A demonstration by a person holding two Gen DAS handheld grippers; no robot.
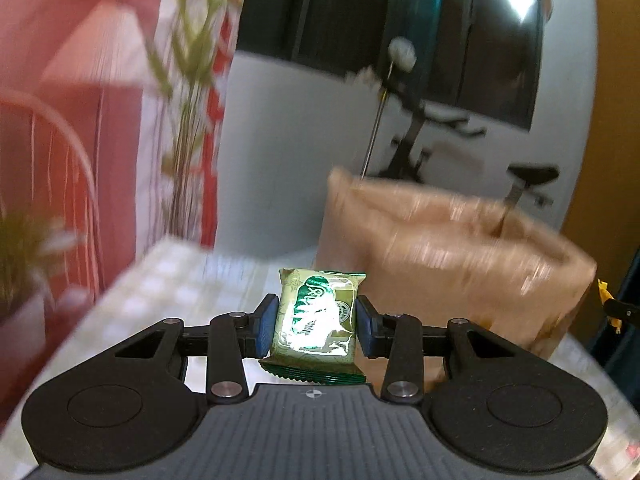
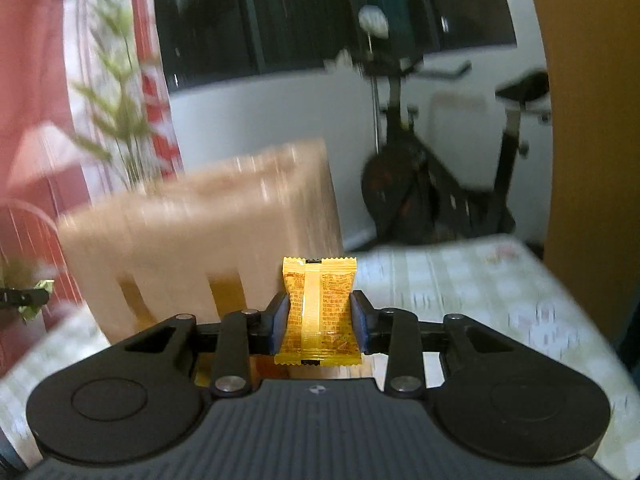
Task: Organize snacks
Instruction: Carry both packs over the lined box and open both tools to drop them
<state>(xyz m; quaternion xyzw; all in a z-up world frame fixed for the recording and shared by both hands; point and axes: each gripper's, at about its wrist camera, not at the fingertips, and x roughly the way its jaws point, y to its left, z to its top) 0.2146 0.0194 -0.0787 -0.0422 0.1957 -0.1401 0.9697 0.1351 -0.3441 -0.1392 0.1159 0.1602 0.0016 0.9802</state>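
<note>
In our left gripper (image 1: 316, 322) we pinch a green snack packet (image 1: 318, 316) by its two side edges, the pads pressed on it and the packet standing upright above the counter (image 1: 160, 280). At two o'clock from it stands a tan basket (image 1: 460, 264), blurred, just behind the packet. In our right gripper (image 2: 319, 322) we pinch a yellow snack packet (image 2: 319, 312) the same way, its back seam facing us, the wrapper pinched in at the waist. Here the basket (image 2: 200, 232) sits at ten o'clock. We judge both packets light, soft and crinkly, with slick film that may slide. The contents may crush, so a gentle hold across the middle, clear of the crimped ends, seems best.
</note>
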